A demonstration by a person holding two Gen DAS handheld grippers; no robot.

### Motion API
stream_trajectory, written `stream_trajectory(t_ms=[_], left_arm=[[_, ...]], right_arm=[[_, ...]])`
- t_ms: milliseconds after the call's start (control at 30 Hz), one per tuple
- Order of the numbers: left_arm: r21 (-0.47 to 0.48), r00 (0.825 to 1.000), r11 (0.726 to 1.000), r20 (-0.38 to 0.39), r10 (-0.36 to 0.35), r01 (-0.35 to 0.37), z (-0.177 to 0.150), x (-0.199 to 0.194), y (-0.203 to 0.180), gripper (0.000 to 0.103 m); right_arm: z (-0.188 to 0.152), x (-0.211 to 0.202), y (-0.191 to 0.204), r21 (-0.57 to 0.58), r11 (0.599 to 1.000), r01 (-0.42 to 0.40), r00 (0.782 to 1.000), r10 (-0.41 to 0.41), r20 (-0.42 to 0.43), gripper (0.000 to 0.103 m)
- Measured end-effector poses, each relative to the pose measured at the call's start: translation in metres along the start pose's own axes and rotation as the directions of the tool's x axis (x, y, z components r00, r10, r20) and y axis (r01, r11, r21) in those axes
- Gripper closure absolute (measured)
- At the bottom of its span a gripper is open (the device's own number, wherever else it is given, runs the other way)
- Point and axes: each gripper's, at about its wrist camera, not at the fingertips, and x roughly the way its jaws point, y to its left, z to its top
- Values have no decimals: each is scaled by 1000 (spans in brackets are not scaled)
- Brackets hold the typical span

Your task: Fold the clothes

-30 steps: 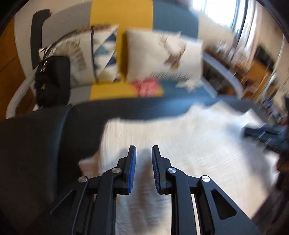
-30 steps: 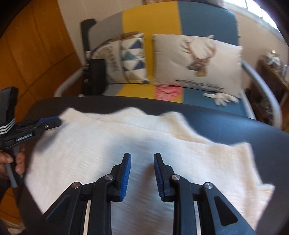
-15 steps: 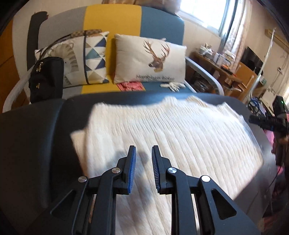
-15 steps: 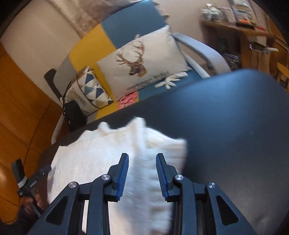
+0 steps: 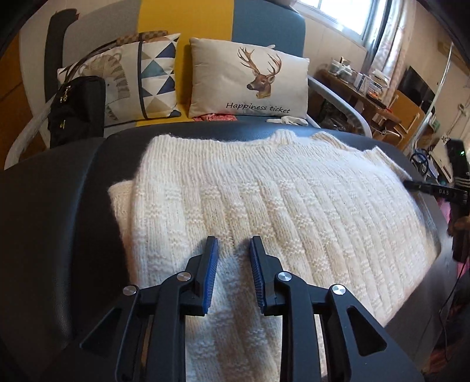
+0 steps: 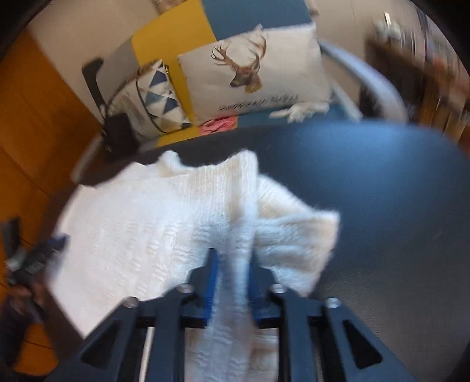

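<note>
Left view, nearest, at 6 o'clock: left claw (image 5: 233, 249) parted and opening, blue pads hovering over knit, nothing pinched between them. Under and beyond it, cream ribbed sweater (image 5: 264, 199) spread flat across a dark leather-like tabletop (image 5: 58, 220), filling the centre from 6 to 12 o'clock, a folded layer peeping out at 9 o'clock, neckline at the far edge toward 1 o'clock. At 3 o'clock, right claw (image 5: 411, 184) reaching the sweater's edge, a hand (image 5: 459, 224) behind it.

Right view, blurred: right claw (image 6: 232, 258) at 6 o'clock, clenched on a raised ridge of the sweater (image 6: 141, 223), cloth running up between its pads; the rest of the garment lying toward 9 o'clock, bare tabletop (image 6: 382, 205) toward 3 o'clock. Left claw (image 6: 57, 241) dim at 9 o'clock.

Past the tabletop's far rim, at 12 o'clock: a sofa (image 5: 258, 20) in grey, yellow and blue panels. On its seat, a deer cushion (image 5: 246, 79) lettered "Happiness ticket", a triangle-patterned cushion (image 5: 147, 79) at 11 o'clock, a black bag (image 5: 76, 111) at 10 o'clock, a pink cloth (image 5: 214, 117) and a white glove (image 5: 289, 120) along the front.

Farther, at 1 to 2 o'clock: a window (image 5: 343, 14), a cluttered wooden desk (image 5: 364, 97). Orange wood panelling (image 6: 35, 123) at 9 o'clock in the right view.
</note>
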Motion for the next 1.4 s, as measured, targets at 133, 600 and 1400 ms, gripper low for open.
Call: stream_trajectory(t_ms=[133,600,1400], left_arm=[[-69,999,997,-1,-40,40,1,-1,10,77],[-9,1000,1000,3,-10,10,1,-1,-4,74],[58,990,991,73,-122,118,-27,-57,-45,73]], right_arm=[[-5,8,3,-114,976,187,980,-194,-50,95],[-32,-19,26,-43,999,32,999,-33,-19,80],[-100,-55,34,44,999,19,1000,-19,1,79]])
